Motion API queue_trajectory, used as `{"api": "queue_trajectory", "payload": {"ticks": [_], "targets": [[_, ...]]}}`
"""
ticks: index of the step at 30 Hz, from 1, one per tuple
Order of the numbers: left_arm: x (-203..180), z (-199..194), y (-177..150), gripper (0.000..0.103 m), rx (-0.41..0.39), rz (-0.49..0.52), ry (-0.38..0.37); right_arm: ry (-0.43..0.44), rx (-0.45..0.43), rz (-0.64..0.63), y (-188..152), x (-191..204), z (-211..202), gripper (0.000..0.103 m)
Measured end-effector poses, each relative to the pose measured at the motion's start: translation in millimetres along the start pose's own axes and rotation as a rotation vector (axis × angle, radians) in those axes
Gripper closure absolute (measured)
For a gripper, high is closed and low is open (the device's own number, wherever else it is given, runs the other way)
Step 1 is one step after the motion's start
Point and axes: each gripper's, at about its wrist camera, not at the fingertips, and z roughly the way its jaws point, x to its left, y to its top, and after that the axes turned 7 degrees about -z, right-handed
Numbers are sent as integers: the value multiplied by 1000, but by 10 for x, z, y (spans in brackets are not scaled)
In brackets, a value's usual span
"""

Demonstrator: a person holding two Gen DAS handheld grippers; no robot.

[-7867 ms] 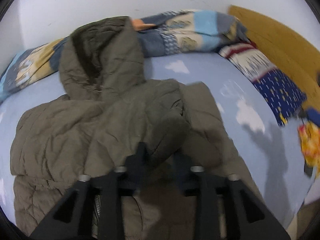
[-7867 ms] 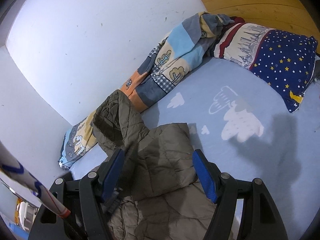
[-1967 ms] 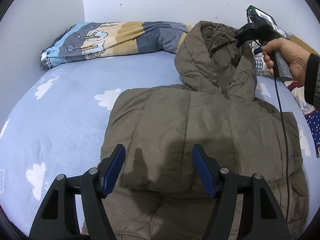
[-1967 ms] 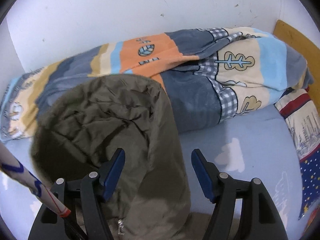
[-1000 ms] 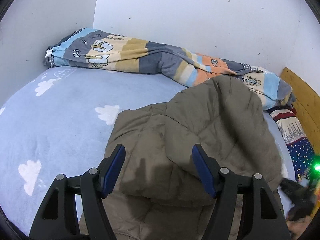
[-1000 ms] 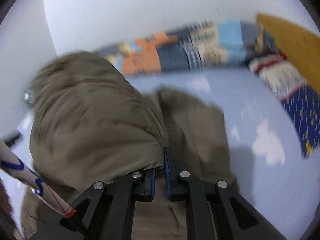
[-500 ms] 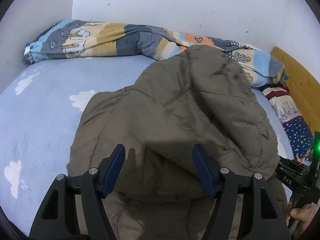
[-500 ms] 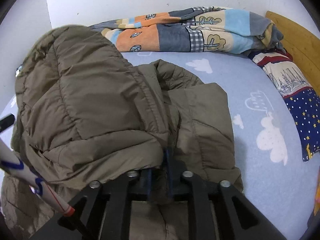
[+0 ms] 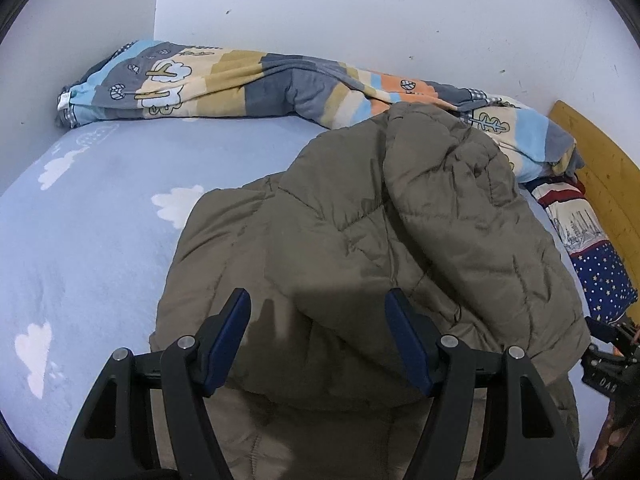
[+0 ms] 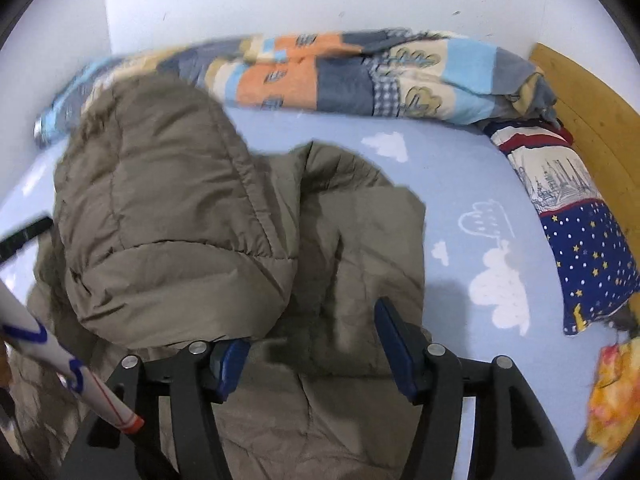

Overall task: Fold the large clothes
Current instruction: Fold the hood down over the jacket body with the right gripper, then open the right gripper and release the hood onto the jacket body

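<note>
While the olive puffer jacket (image 9: 360, 248) lay on the blue cloud-print bed sheet (image 9: 88, 216), its hood (image 10: 160, 216) was folded down over the body. Both grippers hovered above it with fingers spread wide and nothing between them — the left gripper (image 9: 318, 336) over the near edge of the hood, the right gripper (image 10: 310, 344) over the right shoulder area. The jacket looked soft, bulky and springy, probably light for its size, with a slick shell, so folds might puff back open. A seam, hem or hood edge likely offered the firmest hold — pinching thick quilted panels risked slipping. A patterned blanket (image 9: 240, 84) lay along the wall behind.
</note>
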Motion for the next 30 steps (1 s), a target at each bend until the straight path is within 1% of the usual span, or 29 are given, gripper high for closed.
{"api": "queue_trajectory", "payload": {"ticks": [1,4,5,7,8,9,10,11,12,13,14,15,16,17,19,21,22,24,25,26,28,29,30], "targets": [[3,3,-1,34,1,0,1,-3,7,-6,-12,13,19,38],[24,-1,3,34,-2,-7,0,36,48,-48,-39,85,74,37],[27,-4,3,34,-2,-7,1,47,57,-80,-46,132,81,37],[25,-3,-4,34,-2,-8,2,22,42,-148,-69,228,70,37],[29,-1,-2,34,-1,-10,1,-13,19,-200,-80,287,60,37],[33,-3,-1,34,-1,-13,1,-32,-6,-222,-93,310,44,37],[35,-9,1,34,-2,-14,0,-60,-50,-224,-98,303,4,37],[36,-13,3,34,-3,-15,0,-77,-118,-204,-96,265,-84,36],[36,-20,6,34,-5,-15,-1,-76,-173,-211,-95,254,-167,35],[37,-26,8,34,-7,-16,-2,-86,-203,-233,-96,266,-216,31],[39,-26,10,34,-8,-16,-2,-85,-226,-266,-111,293,-261,22],[42,-27,10,34,-7,-16,-3,-46,-244,-296,-129,322,-294,21],[46,-26,11,34,-6,-16,-2,16,-256,-325,-156,357,-315,21],[49,-23,15,34,-6,-18,-1,37,-242,-347,-175,400,-298,21],[66,-28,19,34,-6,-28,-3,24,-222,-376,-197,486,-255,21],[68,-23,18,34,-5,-29,-5,74,-243,-330,-159,452,-268,21],[63,-16,14,34,-4,-27,-3,112,-268,-279,-115,410,-303,21],[48,6,1,34,0,-22,-1,110,-364,-190,-15,347,-415,21],[33,23,-12,34,5,-17,-2,111,-396,-147,29,314,-438,21],[21,33,-23,34,8,-12,-2,127,-409,-96,80,281,-421,21],[-22,79,-53,34,17,7,5,152,-396,-3,169,245,-297,38],[-45,104,-75,34,23,20,3,188,-365,31,211,249,-170,52],[-63,123,-87,34,28,30,3,210,-339,45,242,248,-73,53]]}}
